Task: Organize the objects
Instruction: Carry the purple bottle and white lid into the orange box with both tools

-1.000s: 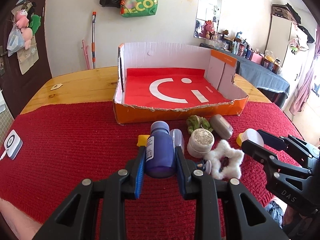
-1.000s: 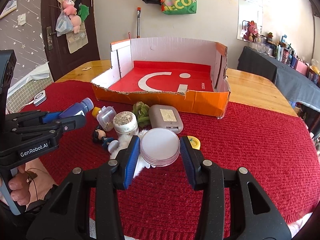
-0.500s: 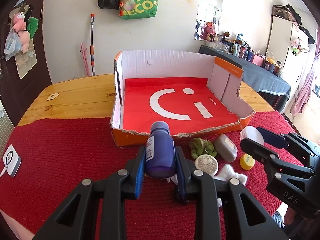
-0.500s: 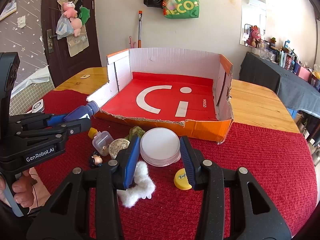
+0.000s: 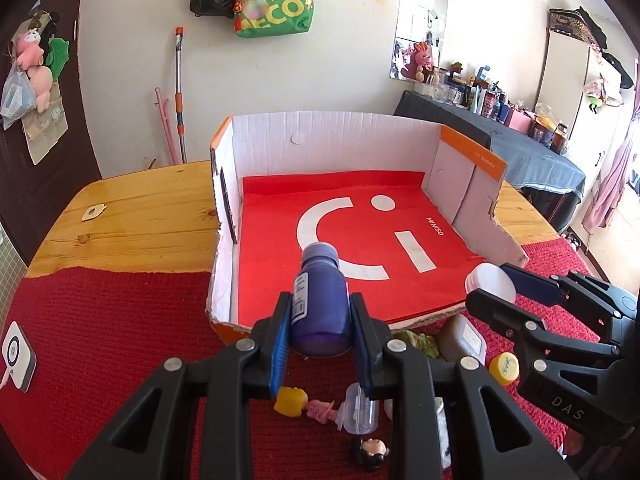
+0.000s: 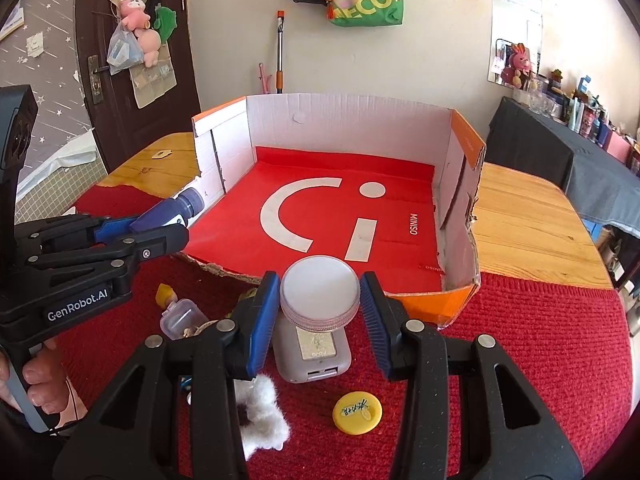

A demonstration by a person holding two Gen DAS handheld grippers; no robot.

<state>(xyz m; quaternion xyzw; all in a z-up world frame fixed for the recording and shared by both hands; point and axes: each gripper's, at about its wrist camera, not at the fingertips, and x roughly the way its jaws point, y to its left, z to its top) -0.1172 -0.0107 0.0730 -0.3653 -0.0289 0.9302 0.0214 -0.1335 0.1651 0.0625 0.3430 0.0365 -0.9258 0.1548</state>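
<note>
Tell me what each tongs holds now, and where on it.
Left tongs: blue bottle, gripped across its body, cap forward. Right tongs: round white-lidded jar, clamped at its sides.

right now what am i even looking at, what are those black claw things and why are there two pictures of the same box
The black claws are two hand-held grippers; a person squeezes one in each hand. Each carries a wide-angle camera looking along its fingers, so you get one picture per hand.

In the left hand's picture, the left gripper is shut on a dark blue plastic bottle. In the right hand's picture, the right gripper is shut on a round clear jar with a white lid.

Both are held near the front edge of an open orange cardboard box with a red liner.

On the red knitted cloth lie a grey power bank, a yellow round cap, a fluffy white scrunchie and a small clear plastic container.
</note>
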